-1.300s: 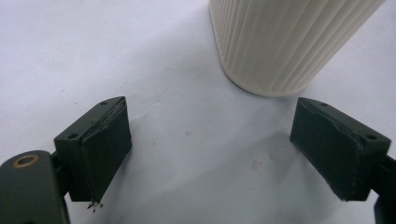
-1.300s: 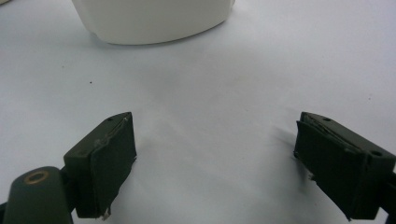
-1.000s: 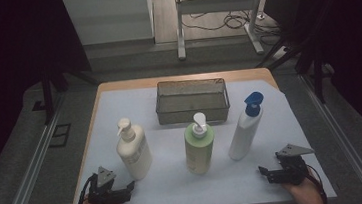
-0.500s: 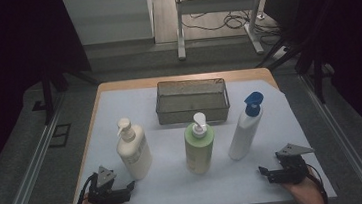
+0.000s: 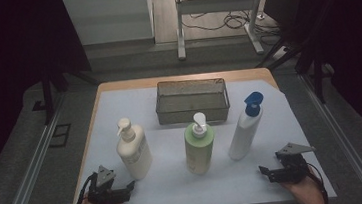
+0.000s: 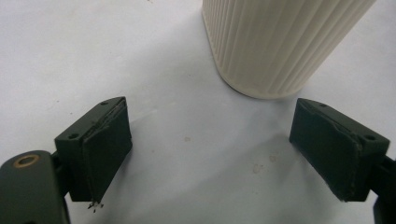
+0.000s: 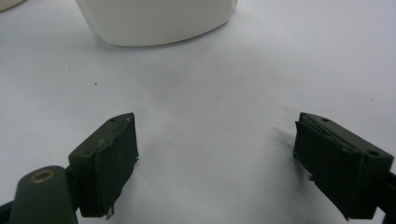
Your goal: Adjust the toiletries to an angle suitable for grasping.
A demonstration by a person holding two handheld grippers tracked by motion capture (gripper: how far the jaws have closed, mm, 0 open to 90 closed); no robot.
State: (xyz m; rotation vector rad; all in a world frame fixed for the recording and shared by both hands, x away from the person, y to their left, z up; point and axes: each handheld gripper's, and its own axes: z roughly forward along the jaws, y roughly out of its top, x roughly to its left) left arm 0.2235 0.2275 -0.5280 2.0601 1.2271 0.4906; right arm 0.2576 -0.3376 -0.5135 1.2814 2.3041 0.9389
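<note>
Cream bottle (image 5: pixel 134 154): stands upright at the desk's (image 5: pixel 277 183) front left, just ahead of the left gripper (image 5: pixel 127 189); ribbed wall, pump head.
White bottle (image 5: pixel 244 132): upright at the right, blue cap, near the right gripper (image 5: pixel 265 171).
Green bottle (image 5: pixel 199 148): between them, with the wire basket (image 5: pixel 193 112) behind.
Handling: stiff plastic, likely heavy if full, tall and easily tipped; the smooth white one may slip.
Where to grip: mid-body, across the narrower sides, not the pump.
Fingers: both pairs released, spread wide, nothing between them.
</note>
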